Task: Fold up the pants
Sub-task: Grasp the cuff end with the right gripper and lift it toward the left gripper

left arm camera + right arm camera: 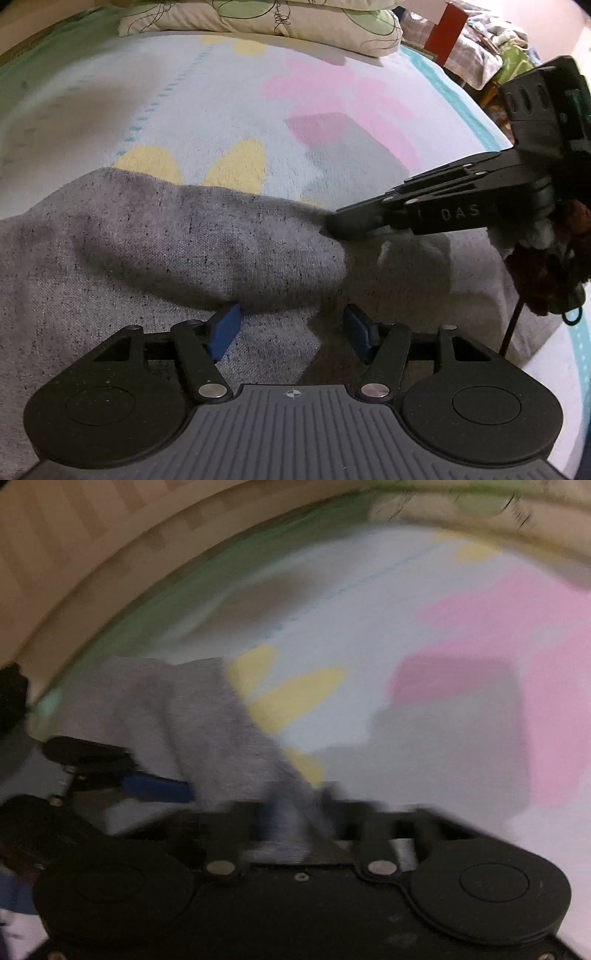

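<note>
Fold in progress: right claw [332, 223] clamped on grey sweatpants [147, 240] edge; left claw [291, 332] half-open, empty, over cloth on bed [221, 110]; next, carry edge across, lay flat.

The bed [229, 96] is viewed from close above and steeply downward by both wrist cameras, each looking along its own hand-held gripper. The grey pants [155, 240] and the flowered blanket [369, 635] are shared by both views. The right view is blurred.

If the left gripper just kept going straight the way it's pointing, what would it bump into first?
Most likely the grey pants: the left gripper points down at a raised fold of them lying on the bedspread, though depth is hard to judge.
</note>
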The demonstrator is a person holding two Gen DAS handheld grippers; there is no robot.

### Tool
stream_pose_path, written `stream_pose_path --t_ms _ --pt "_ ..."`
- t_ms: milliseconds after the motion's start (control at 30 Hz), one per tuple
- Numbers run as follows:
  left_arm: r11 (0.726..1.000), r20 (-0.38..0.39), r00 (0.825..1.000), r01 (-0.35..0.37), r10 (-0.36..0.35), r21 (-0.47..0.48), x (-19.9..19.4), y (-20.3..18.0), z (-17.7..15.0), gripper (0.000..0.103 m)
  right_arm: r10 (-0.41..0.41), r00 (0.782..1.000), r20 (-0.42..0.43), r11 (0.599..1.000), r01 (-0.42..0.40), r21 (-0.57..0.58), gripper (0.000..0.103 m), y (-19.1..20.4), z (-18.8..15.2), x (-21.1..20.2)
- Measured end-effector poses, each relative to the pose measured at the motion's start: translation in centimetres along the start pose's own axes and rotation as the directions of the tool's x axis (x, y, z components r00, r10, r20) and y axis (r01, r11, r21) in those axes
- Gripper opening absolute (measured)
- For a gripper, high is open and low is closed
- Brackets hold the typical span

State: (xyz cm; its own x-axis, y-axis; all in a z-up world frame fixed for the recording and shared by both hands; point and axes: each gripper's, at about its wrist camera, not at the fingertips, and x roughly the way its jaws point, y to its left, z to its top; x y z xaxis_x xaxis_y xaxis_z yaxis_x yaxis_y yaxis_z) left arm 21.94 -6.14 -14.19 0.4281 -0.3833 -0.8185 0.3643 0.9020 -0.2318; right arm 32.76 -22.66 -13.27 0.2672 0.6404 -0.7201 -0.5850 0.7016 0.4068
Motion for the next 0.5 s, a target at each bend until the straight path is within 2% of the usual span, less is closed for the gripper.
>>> stream_pose_path --t_ms 67,133,233,367,500 --pt "1.0 0.002 1.0 0.018 -0.018 -0.02 -0.2 0.4 0.2 0.059 -0.006 1.0 0.023 0.999 0.006 -0.035 0.003 1.6 -0.3 -0.2" --pt "0.997 0.003 0.999 0.047 -0.047 -0.066 -1.0 1.2 0.4 0.059 -0.044 0.997 0.071 0.996 0.049 -0.071 0.003 3.2 -0.9 -1.3" --pt "0.992 0.065 0.996 0.072 -0.065 -0.108 -3.9 2.0 0.7 0.059 -0.095 0.982 0.165 0.986 0.116 -0.122 0.003 5.7 -2.3 -3.6" --pt "0.989 0.145 0.989 0.06 -0.04 -0.132 -6.6 2.5 1.5 0.061 -0.157 0.966 0.207 0.935 0.213 -0.283 0.003 10.0 -5.0 -4.2" --pt "0.988 0.133 0.991 0.043 -0.023 -0.147 -6.1 2.7 2.6 0.061 -0.192 0.964 0.183 0.871 0.253 -0.421 0.003 13.2 -8.0 -3.0"
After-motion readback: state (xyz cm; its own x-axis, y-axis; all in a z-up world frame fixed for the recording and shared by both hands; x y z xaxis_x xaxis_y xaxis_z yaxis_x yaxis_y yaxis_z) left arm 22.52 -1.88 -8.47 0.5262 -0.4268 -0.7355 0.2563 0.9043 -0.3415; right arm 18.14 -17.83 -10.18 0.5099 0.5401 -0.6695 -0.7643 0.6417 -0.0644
